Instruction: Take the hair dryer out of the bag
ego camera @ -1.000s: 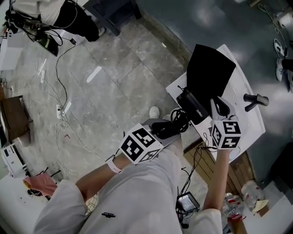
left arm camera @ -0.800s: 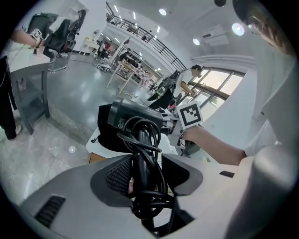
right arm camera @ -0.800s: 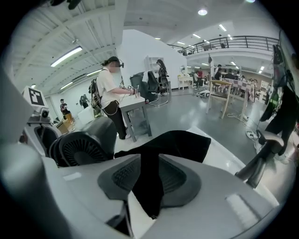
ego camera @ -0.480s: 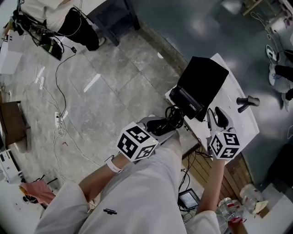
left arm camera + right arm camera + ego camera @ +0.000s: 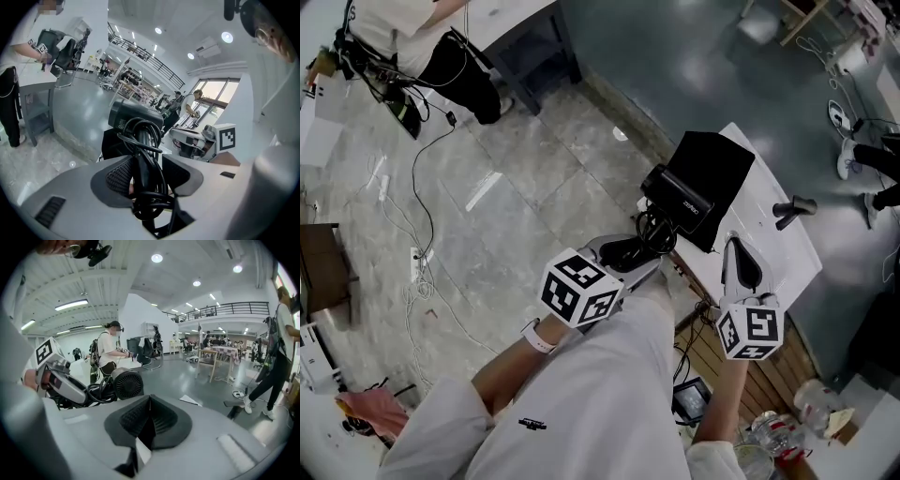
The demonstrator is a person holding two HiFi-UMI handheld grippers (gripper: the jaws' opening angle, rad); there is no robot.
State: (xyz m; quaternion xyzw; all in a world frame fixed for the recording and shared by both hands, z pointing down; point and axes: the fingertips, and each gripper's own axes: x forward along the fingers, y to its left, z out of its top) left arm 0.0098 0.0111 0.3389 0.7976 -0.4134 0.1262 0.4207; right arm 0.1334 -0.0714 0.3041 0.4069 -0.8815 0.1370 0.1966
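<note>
A black hair dryer (image 5: 679, 199) hangs clear of its bag, gripped by the handle in the left gripper (image 5: 626, 253), whose jaws are clamped on that handle. In the left gripper view the dryer (image 5: 136, 117) rises straight up between the two ribbed pads, its black cord (image 5: 150, 206) wound in loops around the handle and bunched at the base of the jaws. From the head view the dryer's body sits over the near edge of the black bag (image 5: 722, 164), which lies flat on the white worktop (image 5: 792, 258). The right gripper (image 5: 737, 258) hovers over the worktop just beside the bag, its jaws together with nothing between them, as the right gripper view (image 5: 149, 408) confirms. That view also catches the dryer (image 5: 125, 383) from its round grille end, held in the air by the left gripper (image 5: 58, 378). A small dark object (image 5: 793, 207) stands farther back on the worktop.
</note>
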